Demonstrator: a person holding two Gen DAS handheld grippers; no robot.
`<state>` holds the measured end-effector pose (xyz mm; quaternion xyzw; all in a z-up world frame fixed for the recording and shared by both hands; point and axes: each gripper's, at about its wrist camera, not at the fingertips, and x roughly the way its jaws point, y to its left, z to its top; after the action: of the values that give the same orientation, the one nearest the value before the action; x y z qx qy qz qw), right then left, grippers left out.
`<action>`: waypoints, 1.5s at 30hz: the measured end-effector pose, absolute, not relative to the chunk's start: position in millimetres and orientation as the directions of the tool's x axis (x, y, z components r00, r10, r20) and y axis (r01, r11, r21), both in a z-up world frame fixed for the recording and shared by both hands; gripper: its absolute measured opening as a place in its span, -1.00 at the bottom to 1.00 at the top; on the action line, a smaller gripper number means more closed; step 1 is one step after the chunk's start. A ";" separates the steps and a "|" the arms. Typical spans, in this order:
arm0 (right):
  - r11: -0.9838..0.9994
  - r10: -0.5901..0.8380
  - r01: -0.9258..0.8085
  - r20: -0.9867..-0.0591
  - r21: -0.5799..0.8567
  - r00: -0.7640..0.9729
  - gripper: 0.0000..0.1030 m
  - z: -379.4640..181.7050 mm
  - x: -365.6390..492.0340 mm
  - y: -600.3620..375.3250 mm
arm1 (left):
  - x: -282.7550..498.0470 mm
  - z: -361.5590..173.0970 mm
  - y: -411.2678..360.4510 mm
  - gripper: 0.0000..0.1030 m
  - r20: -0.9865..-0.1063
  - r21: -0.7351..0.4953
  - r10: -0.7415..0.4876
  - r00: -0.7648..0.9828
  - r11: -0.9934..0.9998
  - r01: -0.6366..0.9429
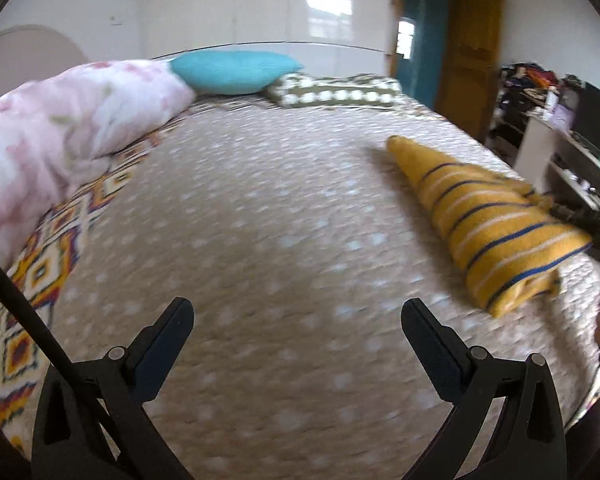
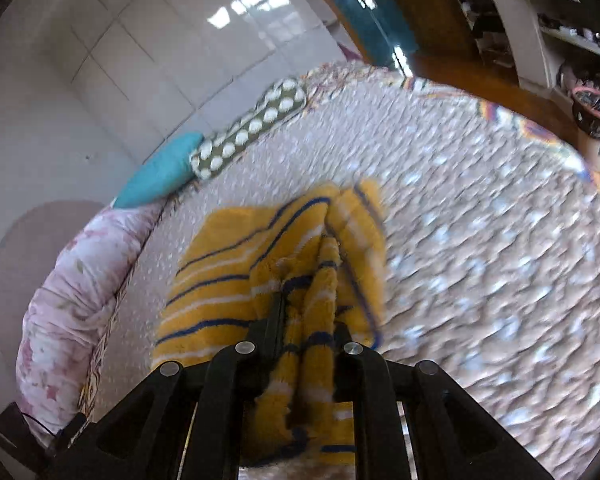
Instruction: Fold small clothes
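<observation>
On a dotted bedspread point(image 1: 260, 220) lies a soft, fuzzy, floppy-looking yellow striped garment point(image 1: 496, 220), one bunched edge pinched in the right gripper point(image 2: 308, 300), while the left gripper point(image 1: 298, 322) hovers wide open; its free corner looks best to grab.

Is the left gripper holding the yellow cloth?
No. The left gripper is open over the bedspread; the yellow cloth lies off to its right.
</observation>
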<state>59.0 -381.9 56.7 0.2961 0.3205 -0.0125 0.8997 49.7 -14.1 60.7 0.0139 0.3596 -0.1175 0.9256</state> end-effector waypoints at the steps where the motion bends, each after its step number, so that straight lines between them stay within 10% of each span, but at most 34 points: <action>1: 0.828 0.157 0.221 -0.591 0.515 0.791 -0.78 54.1 56.6 -387.5 | 53.8 63.8 -22.0 1.00 -0.672 -0.083 -0.231 0.704 0.968 0.239; 7: 0.843 0.193 0.202 -0.630 0.498 0.752 -0.69 21.0 57.6 -396.9 | 98.9 87.8 -97.4 1.00 -0.673 -0.250 -0.404 0.620 0.912 0.324; 15: 0.833 0.161 0.193 -0.561 0.519 0.812 -0.21 43.3 40.7 -425.8 | 128.2 27.5 -202.5 0.90 -0.841 -0.058 -0.279 0.463 0.898 0.436; 19: 0.813 0.224 0.159 -0.553 0.561 0.803 0.35 43.0 52.1 -437.9 | 122.9 49.2 -178.6 0.73 -0.782 -0.255 -0.456 0.424 0.856 0.450; 28: 0.738 0.393 0.143 -0.593 0.659 0.703 0.56 0.2 131.1 -447.4 | 177.9 31.0 -141.4 0.87 -0.713 -0.536 -0.623 0.321 0.780 0.323; 31: 0.727 0.400 0.146 -0.587 0.671 0.704 0.49 -3.3 144.0 -442.0 | 185.6 4.4 -163.5 0.91 -0.710 -0.595 -0.673 0.208 0.731 0.335; 32: 0.716 0.431 0.128 -0.578 0.687 0.693 0.08 -3.7 148.8 -436.6 | 185.2 5.6 -165.9 0.90 -0.709 -0.581 -0.667 0.231 0.737 0.345; 37: 0.706 0.457 0.108 -0.566 0.700 0.686 -0.34 9.2 159.2 -416.4 | 188.0 44.1 -158.7 0.05 -0.675 -0.594 -0.694 0.251 0.713 0.372; 45: 0.725 0.434 -0.012 -0.443 0.689 0.784 -0.33 58.0 153.9 -407.5 | 187.7 99.5 -151.9 0.33 -0.727 -0.387 -0.551 0.410 0.822 0.419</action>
<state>153.9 -407.5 58.0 0.3486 0.3029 0.1271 0.8778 187.7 -151.9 99.5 -0.0721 0.4591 -0.2897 0.8367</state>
